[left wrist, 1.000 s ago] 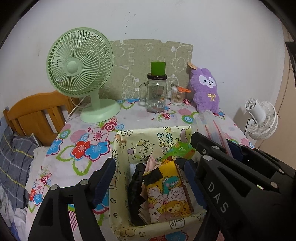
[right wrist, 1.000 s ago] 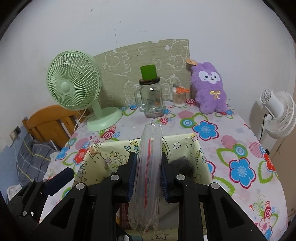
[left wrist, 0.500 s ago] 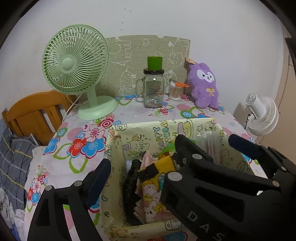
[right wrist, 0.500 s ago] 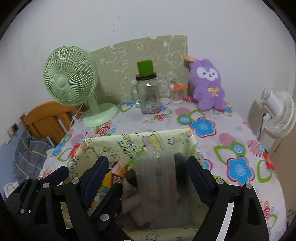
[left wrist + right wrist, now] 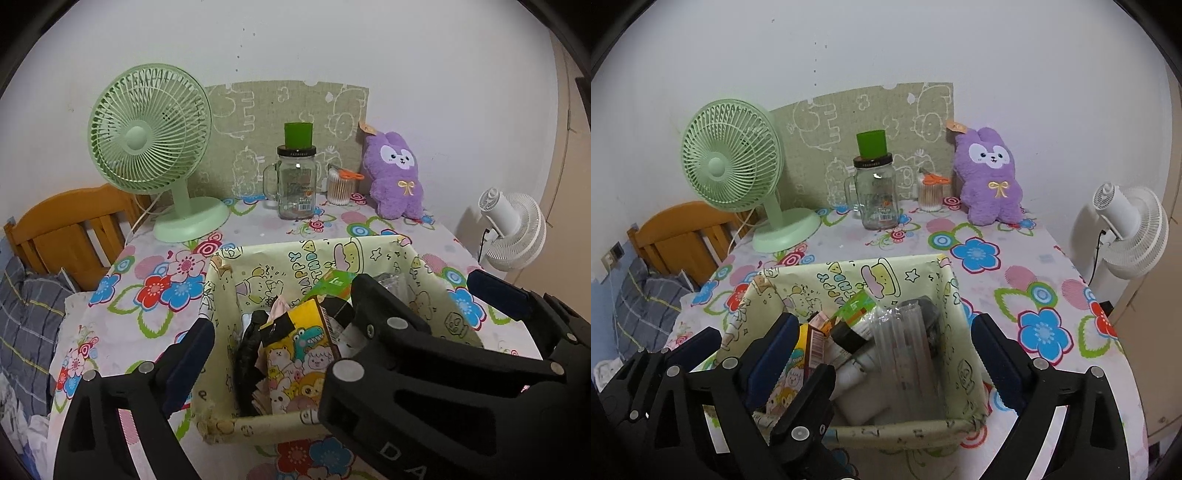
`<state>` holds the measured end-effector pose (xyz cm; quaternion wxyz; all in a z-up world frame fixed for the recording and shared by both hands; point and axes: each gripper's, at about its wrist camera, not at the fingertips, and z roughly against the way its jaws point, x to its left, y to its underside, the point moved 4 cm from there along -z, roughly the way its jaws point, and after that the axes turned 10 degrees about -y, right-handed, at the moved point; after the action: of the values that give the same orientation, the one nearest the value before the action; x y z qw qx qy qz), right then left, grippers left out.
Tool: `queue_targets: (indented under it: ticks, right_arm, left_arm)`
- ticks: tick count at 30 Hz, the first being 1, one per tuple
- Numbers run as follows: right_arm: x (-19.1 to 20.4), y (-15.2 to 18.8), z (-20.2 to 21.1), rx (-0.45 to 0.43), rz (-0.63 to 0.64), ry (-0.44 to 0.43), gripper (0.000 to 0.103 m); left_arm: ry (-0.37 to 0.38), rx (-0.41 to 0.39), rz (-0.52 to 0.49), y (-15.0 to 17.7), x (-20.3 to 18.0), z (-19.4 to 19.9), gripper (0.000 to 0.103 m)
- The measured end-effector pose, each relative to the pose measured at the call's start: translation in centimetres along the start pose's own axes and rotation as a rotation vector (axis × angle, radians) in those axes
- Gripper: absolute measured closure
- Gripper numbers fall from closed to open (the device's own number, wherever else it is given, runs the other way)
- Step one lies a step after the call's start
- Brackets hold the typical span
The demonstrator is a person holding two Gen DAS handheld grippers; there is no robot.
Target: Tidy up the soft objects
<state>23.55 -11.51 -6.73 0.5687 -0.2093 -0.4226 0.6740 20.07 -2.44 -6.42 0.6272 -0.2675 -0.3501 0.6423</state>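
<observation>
A pale cartoon-print storage box (image 5: 849,280) (image 5: 432,288) sits on the flowered table, holding several items: a clear plastic packet (image 5: 905,354), a yellow cartoon pack (image 5: 295,354) and a green pack (image 5: 855,308). My right gripper (image 5: 882,354) is open and empty, its jaws spread wide either side of the clear packet, which lies in the box. My left gripper (image 5: 280,362) is open and empty at the box's near left; its right finger is hidden behind the right gripper's body. A purple plush bunny (image 5: 990,177) (image 5: 397,177) stands at the back right against the wall.
At the back stand a green desk fan (image 5: 738,177), a glass jar (image 5: 877,199) with a green cup on top, and a cotton-swab holder (image 5: 931,192). A white fan (image 5: 1130,229) stands off the table's right edge. A wooden chair (image 5: 66,232) is at left.
My right gripper opened and let go of the clear plastic packet, which dropped from upright between the fingers into the box. Both grippers drew back slightly.
</observation>
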Motion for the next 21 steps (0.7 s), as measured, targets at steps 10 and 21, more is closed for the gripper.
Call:
queue_targets:
  ticks: [10, 21]
  right_arm:
    - [0.5, 0.1, 3.5, -0.043, 0.022, 0.005, 0.0]
    - [0.4, 0.2, 8.0, -0.105, 0.015, 0.013, 0.0]
  left_arm:
    - [-0.022, -0.035, 0.016, 0.2, 0.4, 2.9, 0.004]
    - [-0.034, -0.093, 0.043, 0.3, 1.1, 6.7, 0.0]
